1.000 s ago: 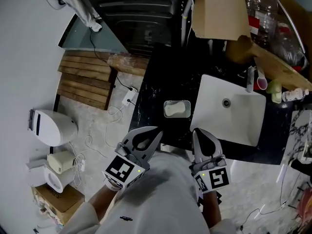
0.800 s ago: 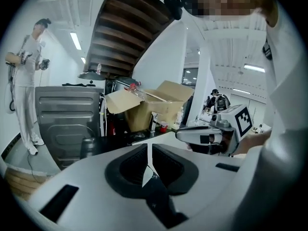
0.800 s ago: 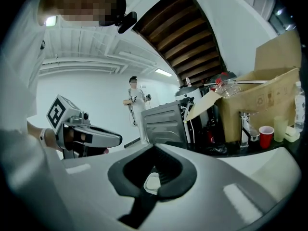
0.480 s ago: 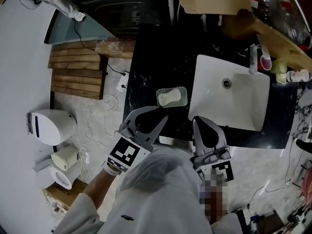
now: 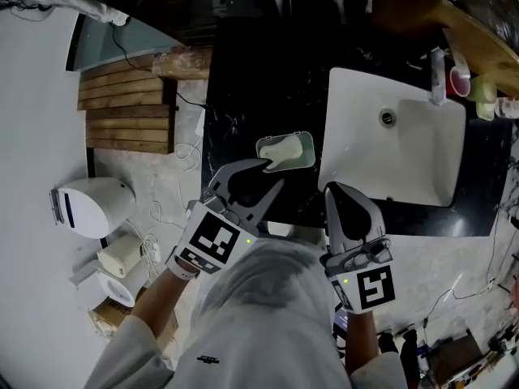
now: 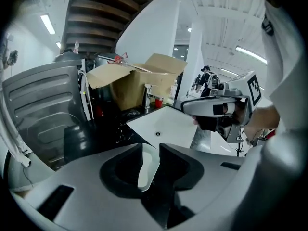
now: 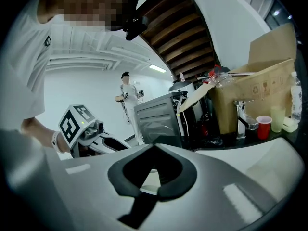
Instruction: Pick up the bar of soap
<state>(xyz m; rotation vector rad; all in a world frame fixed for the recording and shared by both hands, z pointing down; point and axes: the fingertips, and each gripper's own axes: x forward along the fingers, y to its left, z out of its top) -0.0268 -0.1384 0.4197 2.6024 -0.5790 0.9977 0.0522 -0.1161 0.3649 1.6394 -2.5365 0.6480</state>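
Note:
A pale bar of soap [image 5: 282, 150] lies in a small clear dish [image 5: 306, 154] on the black counter, left of the sink. My left gripper [image 5: 272, 174] reaches up to the dish's near edge, one fingertip right at the soap. Its jaws are opening, and nothing is pressed between them. In the left gripper view the gap of the left gripper [image 6: 152, 149] shows a pale strip of the soap [image 6: 146, 170] beyond it. My right gripper [image 5: 334, 188] hovers shut at the counter's front edge, right of the dish, holding nothing. In its own view the right gripper [image 7: 154, 146] has its tips meeting.
A white sink [image 5: 405, 168] with a drain takes up the counter's right half; a faucet [image 5: 439, 77], a red cup [image 5: 461, 79] and a cardboard box [image 6: 139, 83] stand behind it. On the floor at left are a wooden pallet [image 5: 122, 116], a white appliance [image 5: 89, 207] and cables.
The left gripper's jaws went from shut to parted and it moved forward until its tip reached the soap dish. The right gripper stayed shut near the counter's front edge.

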